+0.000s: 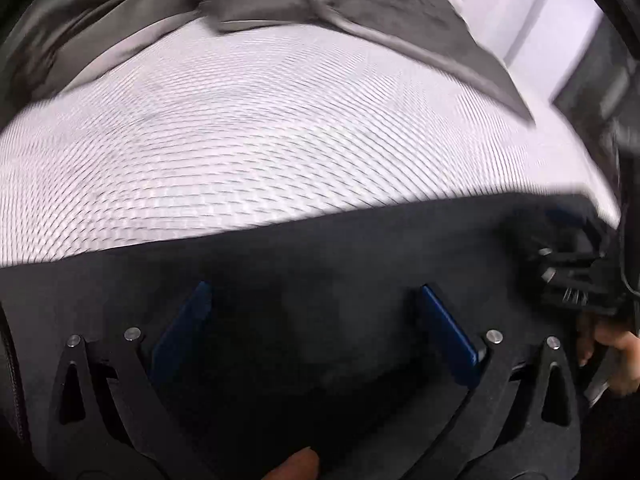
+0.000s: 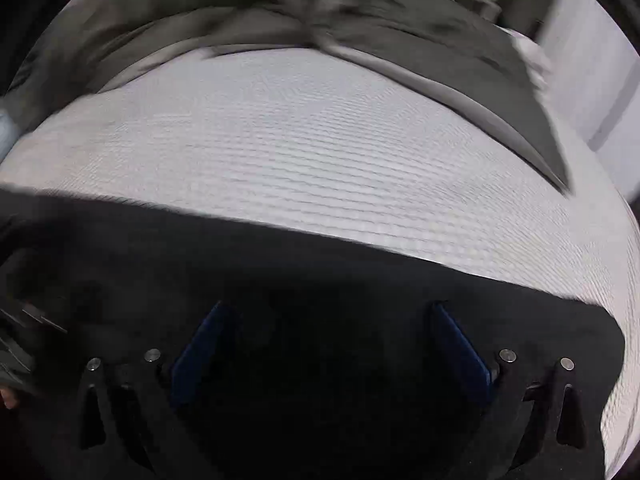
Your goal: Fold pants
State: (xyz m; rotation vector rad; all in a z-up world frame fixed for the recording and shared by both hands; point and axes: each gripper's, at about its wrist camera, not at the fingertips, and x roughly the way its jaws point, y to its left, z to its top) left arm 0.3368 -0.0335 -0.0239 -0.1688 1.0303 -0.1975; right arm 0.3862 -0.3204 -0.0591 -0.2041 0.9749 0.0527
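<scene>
Both the left gripper (image 1: 316, 320) and right gripper (image 2: 328, 336) spread wide over dark black fabric pants (image 1: 320, 248) filling lower frame; white textured cloth surface (image 1: 260, 128) beyond, rumpled grey garment (image 1: 380, 4) along top.

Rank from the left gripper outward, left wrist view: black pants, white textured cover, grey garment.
1. black pants: directly under the open left gripper, near edge.
2. white textured cover: middle band beyond the pants.
3. grey garment: far edge, bunched along the top.
</scene>
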